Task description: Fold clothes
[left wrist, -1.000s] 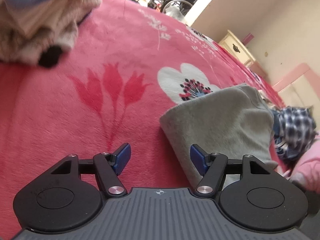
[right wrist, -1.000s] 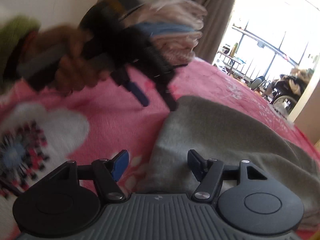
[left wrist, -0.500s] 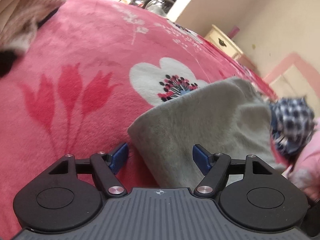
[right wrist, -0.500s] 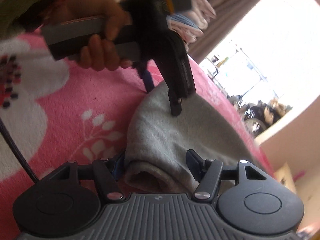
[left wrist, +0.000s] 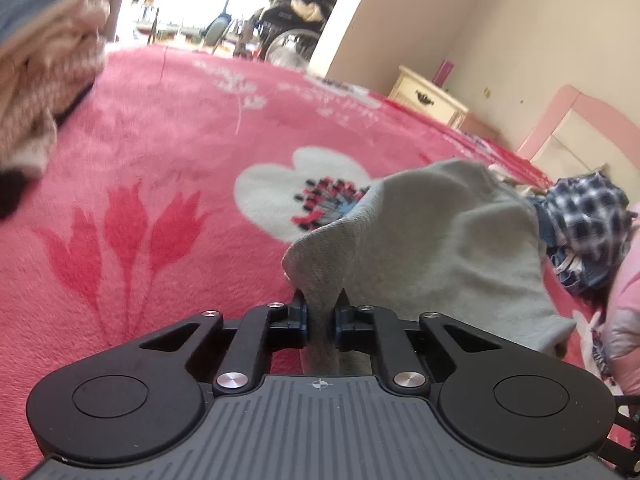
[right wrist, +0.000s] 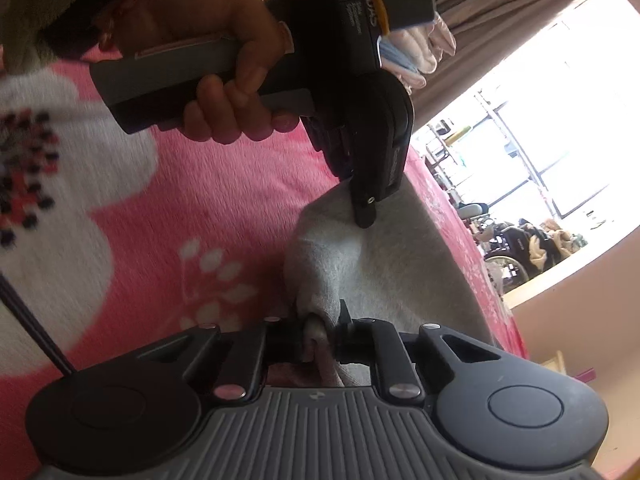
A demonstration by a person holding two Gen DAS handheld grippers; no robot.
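Observation:
A grey knit garment (left wrist: 440,248) lies on the pink flowered blanket (left wrist: 180,140). My left gripper (left wrist: 322,304) is shut on one corner of its near edge, and the cloth bunches up between the pads. In the right wrist view the same grey garment (right wrist: 384,264) runs away from me; my right gripper (right wrist: 320,320) has its jaws closing, with the pads pressing on another corner of that edge. Farther along the edge, a hand (right wrist: 224,80) holds the left gripper (right wrist: 364,212), whose tip pinches the cloth.
A stack of folded clothes (left wrist: 44,60) sits at the far left of the bed. A blue plaid garment (left wrist: 580,216) is heaped beyond the grey one at the right. A cream nightstand (left wrist: 428,96) and a pink headboard (left wrist: 580,120) stand by the wall.
Both grippers moved in over the grey garment's edge and went from open to shut on its corners. Both views have rolled.

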